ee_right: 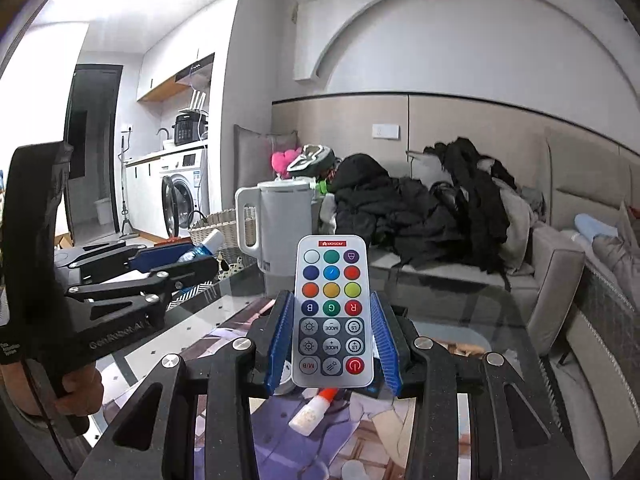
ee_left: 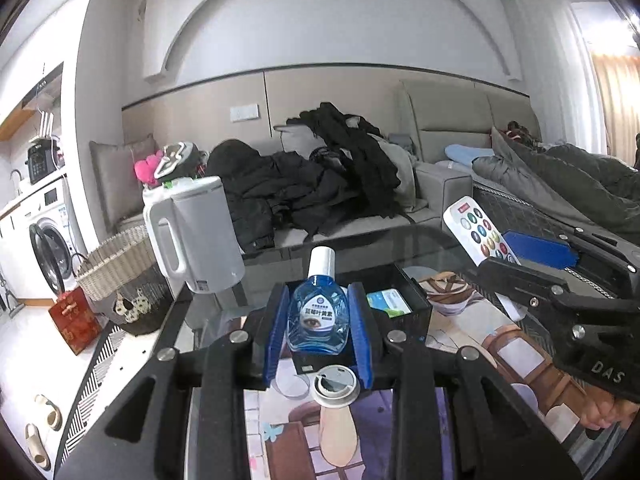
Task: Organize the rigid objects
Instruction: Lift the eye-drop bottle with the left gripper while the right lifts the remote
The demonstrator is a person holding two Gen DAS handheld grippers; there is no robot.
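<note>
My left gripper (ee_left: 319, 330) is shut on a blue eye-drop bottle (ee_left: 318, 318) with a white cap, held upright above a black open box (ee_left: 400, 300) on the glass table (ee_left: 224, 312). My right gripper (ee_right: 333, 344) is shut on a white remote (ee_right: 332, 312) with coloured buttons, held above the table. The remote also shows in the left wrist view (ee_left: 480, 232), at the right. The bottle shows in the right wrist view (ee_right: 202, 250), at the left. A white plastic lid (ee_left: 334, 386) lies on the table below the bottle. A small white tube with a red cap (ee_right: 314, 410) lies below the remote.
A white kettle (ee_left: 192, 232) stands at the table's far left corner. A wicker basket (ee_left: 116, 264) and a red box (ee_left: 74, 320) sit on the floor to the left. A sofa with dark clothes (ee_left: 320, 176) lies behind the table. A washing machine (ee_right: 182, 196) stands at the far left.
</note>
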